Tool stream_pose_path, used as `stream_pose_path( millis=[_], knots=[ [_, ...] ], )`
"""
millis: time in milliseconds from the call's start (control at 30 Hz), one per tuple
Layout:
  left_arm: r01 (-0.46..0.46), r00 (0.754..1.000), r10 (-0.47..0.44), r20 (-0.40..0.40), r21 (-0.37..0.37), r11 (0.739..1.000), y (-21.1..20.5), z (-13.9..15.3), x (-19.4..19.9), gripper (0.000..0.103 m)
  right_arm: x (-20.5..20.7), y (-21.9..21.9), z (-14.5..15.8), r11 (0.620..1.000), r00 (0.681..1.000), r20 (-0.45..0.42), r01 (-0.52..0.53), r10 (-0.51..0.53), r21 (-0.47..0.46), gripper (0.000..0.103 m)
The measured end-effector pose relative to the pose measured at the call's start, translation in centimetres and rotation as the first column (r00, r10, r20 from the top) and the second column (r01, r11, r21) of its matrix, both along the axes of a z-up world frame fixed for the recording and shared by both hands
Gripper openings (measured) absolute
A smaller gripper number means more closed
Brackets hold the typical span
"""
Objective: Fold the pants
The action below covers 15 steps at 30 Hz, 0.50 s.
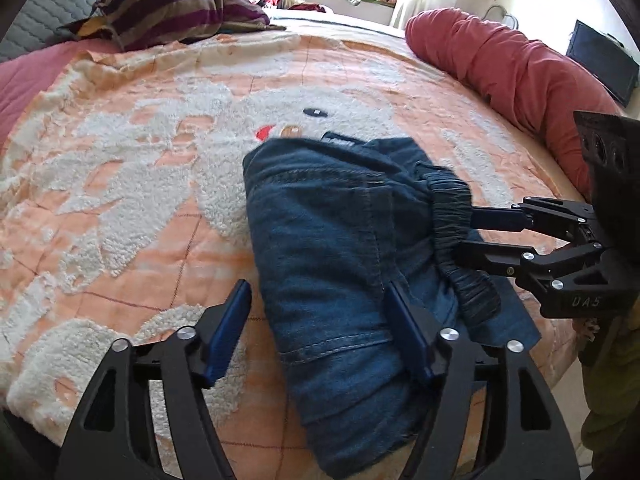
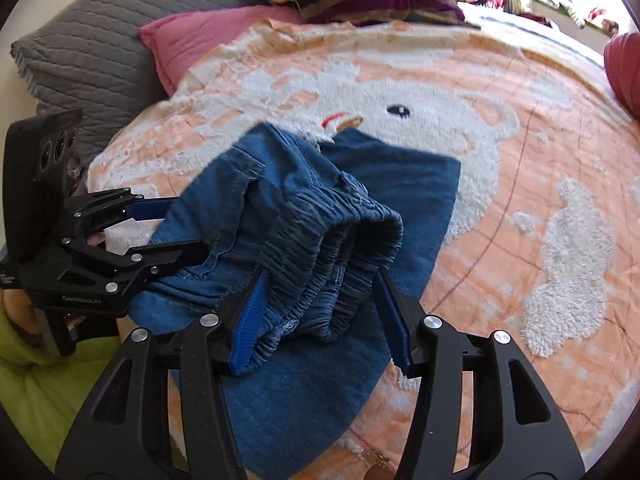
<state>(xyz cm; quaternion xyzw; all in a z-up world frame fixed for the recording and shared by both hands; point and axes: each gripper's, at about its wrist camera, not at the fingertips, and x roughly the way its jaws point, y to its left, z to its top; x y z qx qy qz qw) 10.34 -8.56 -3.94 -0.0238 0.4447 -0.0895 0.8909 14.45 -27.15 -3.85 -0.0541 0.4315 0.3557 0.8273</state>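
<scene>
Dark blue denim pants (image 1: pixel 340 248) lie folded in a bundle on the orange and white blanket (image 1: pixel 140 168). Their elastic waistband (image 2: pixel 332 240) is bunched on top. My left gripper (image 1: pixel 320 320) is open, with its jaws on either side of the folded denim edge. My right gripper (image 2: pixel 320 308) is open, with its jaws on either side of the bunched waistband. The right gripper also shows in the left wrist view (image 1: pixel 472 232) at the waistband. The left gripper shows in the right wrist view (image 2: pixel 176 224) against the denim.
A striped purple pillow (image 1: pixel 168 12) and a grey quilted pillow (image 2: pixel 92 48) lie at the head of the bed. A pink pillow (image 2: pixel 200 36) lies beside them. A rolled red blanket (image 1: pixel 512 80) runs along the right side. The bed edge is near me.
</scene>
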Motion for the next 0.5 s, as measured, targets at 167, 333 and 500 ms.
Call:
stream_pose_path(
  millis=[167,333,500],
  knots=[
    [0.011,1.0,-0.011,0.019,-0.008,1.0,-0.4,1.0,-0.7,0.075,-1.9,-0.1,2.1,0.998,0.998,0.056,0.026,-0.029,0.062,0.051],
    [0.003,0.999,-0.003,0.035,-0.009,1.0,-0.2,1.9,-1.6,0.075,-4.0,0.0,3.6,0.998,0.994,0.111,0.005,-0.012,0.059,0.057],
    [-0.011,0.998,0.012,0.054,-0.012,1.0,0.2,2.7,-2.0,0.075,-5.7,-0.1,4.5,0.997,0.99,0.138,-0.013,0.003,0.071,0.057]
  ],
)
